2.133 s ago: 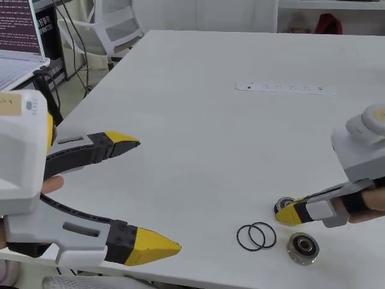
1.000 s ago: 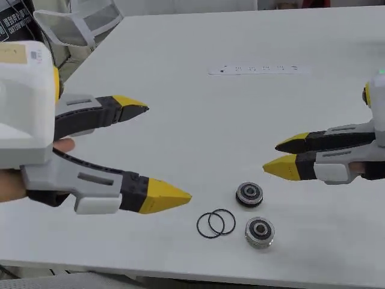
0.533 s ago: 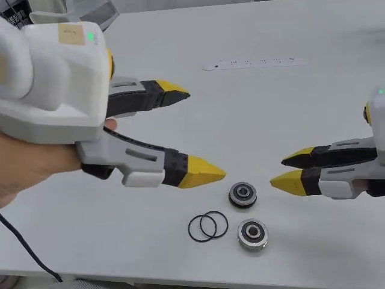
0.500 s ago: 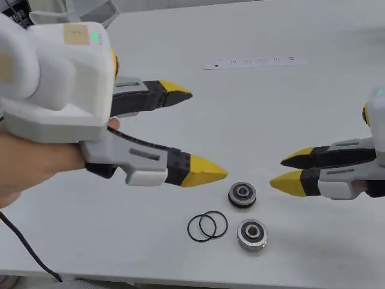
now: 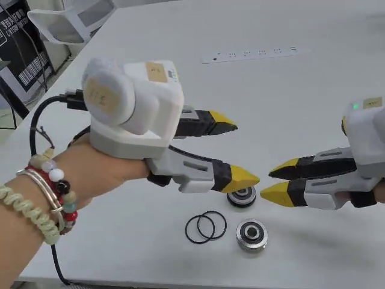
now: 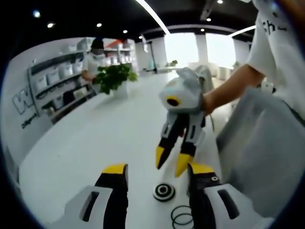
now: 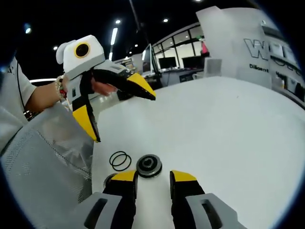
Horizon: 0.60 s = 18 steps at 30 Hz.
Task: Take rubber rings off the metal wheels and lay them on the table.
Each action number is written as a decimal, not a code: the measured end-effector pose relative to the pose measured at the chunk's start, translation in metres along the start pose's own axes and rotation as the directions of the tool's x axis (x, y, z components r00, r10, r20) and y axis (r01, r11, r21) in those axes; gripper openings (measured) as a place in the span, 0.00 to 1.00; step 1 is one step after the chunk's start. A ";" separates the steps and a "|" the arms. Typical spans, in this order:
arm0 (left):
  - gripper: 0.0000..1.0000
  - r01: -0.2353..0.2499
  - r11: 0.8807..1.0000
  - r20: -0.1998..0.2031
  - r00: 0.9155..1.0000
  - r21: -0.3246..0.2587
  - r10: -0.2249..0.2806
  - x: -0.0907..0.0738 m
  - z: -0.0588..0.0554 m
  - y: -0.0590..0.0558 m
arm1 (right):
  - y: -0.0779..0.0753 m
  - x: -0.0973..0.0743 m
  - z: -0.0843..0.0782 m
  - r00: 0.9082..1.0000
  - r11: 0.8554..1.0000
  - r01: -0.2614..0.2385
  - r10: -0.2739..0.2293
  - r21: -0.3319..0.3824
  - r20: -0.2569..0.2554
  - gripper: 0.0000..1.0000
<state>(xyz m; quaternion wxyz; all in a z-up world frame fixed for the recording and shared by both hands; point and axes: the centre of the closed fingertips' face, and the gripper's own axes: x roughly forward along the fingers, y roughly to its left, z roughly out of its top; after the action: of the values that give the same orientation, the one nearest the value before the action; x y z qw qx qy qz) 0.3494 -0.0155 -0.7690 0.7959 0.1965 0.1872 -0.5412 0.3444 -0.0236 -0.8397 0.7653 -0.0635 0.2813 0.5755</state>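
Now, left gripper (image 5: 245, 153): jaws spread wide, holding nothing, hovering beyond and right of the rubber rings (image 5: 206, 227).
Right gripper (image 5: 266, 183): jaws narrowly parted, empty, further right of the rings, tips facing the left gripper's.
Rubber rings: two, overlapping, flat on the table (image 5: 289, 108).
Near wheel (image 5: 251, 233): just right of the rings.
Far wheel (image 5: 242, 195): beyond the near wheel, under the left gripper's lower jaw tip.

The left tool (image 5: 242, 153) reaches in from nine o'clock, its jaws spread wide and its yellow tips aimed toward three. The hand (image 5: 114, 170) gripping it is bare, with bead bracelets (image 5: 51, 192) round the wrist. The right tool (image 5: 269, 182) comes from three o'clock, jaws narrowly parted and empty, close to the left's lower tip.
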 end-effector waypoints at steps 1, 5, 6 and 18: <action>0.50 -0.004 1.000 -0.004 1.000 -0.006 0.004 0.002 -0.003 0.001 | 0.000 0.001 -0.001 1.000 1.000 -0.001 0.001 -0.003 -0.004 0.24; 0.44 0.000 1.000 -0.013 1.000 -0.015 0.000 0.007 -0.012 0.003 | 0.001 0.005 -0.004 1.000 1.000 -0.006 0.006 -0.012 -0.007 0.23; 0.42 0.002 1.000 -0.017 1.000 -0.019 -0.003 0.009 -0.014 0.003 | 0.002 0.006 -0.005 1.000 1.000 -0.008 0.008 -0.012 -0.007 0.22; 0.26 0.038 0.998 -0.093 0.995 -0.040 -0.042 0.029 -0.053 -0.008 | 0.001 0.018 -0.016 0.999 0.999 0.001 -0.003 -0.046 -0.033 0.15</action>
<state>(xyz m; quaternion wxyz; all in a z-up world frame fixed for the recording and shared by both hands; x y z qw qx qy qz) 0.3472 -0.0140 -0.8302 0.7789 0.2027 0.2387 -0.5434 0.3410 -0.0144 -0.8617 0.7594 -0.0910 0.2807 0.5798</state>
